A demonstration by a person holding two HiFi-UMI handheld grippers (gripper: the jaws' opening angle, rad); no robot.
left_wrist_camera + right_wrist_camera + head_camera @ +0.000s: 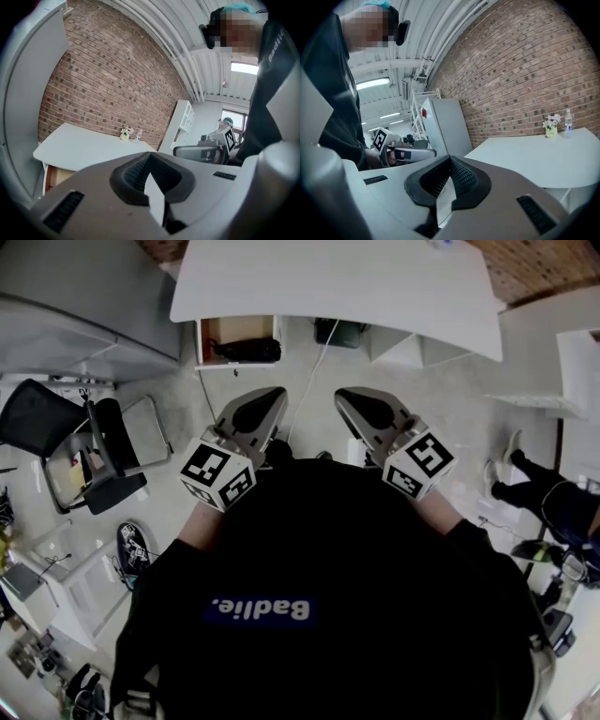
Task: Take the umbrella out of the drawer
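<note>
In the head view the drawer [214,332] stands pulled out under the white table [337,282], and a black folded umbrella [246,350] lies inside it. Both grippers hover side by side above the floor, well short of the drawer. My left gripper [266,399] is shut with nothing between its pads, which meet in the left gripper view [149,174]. My right gripper [349,399] is also shut and empty, jaws together in the right gripper view [448,180]. Only the drawer's wooden edge [50,177] shows under the tabletop [79,147] in the left gripper view.
A black office chair [56,437] stands at the left and a grey cabinet [84,306] at the back left. Another person's legs [534,493] are at the right. A small flower pot [551,125] and a bottle [568,123] sit on the table by the brick wall.
</note>
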